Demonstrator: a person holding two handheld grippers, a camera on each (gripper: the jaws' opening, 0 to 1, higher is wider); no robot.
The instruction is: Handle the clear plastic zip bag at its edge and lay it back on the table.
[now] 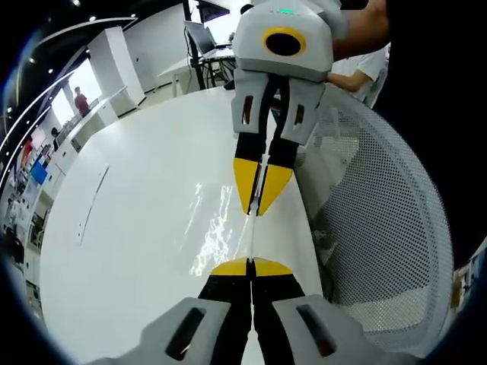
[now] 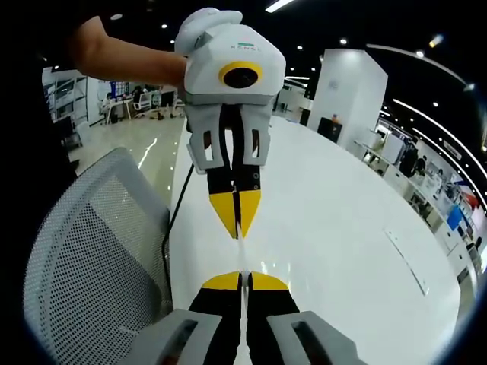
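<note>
- Clear plastic zip bag [image 1: 245,236]: we see it as a thin see-through sheet stretched edge-on between our two tongs, held above the wide glossy white counter [image 1: 137,228], near the counter's edge.
- Counter: we see ceiling lights glinting on it, and a thin flat strip [image 1: 91,201] lying on it well apart from the bag.
- Grey mesh-backed office chair [image 1: 380,228]: we see it just beside the counter's edge, on the right in the left gripper view and on the left in the right gripper view [image 2: 91,251].
- Left tongs [image 1: 250,268]: black with yellow tips, closed together on the near edge of the bag; in the right gripper view they come in from above [image 2: 237,220], a person's bare arm [image 2: 129,57] behind them.
- Right tongs [image 2: 243,280]: also yellow-tipped, pressed together on the opposite edge of the bag; in the left gripper view they point down toward us [image 1: 259,199].
</note>
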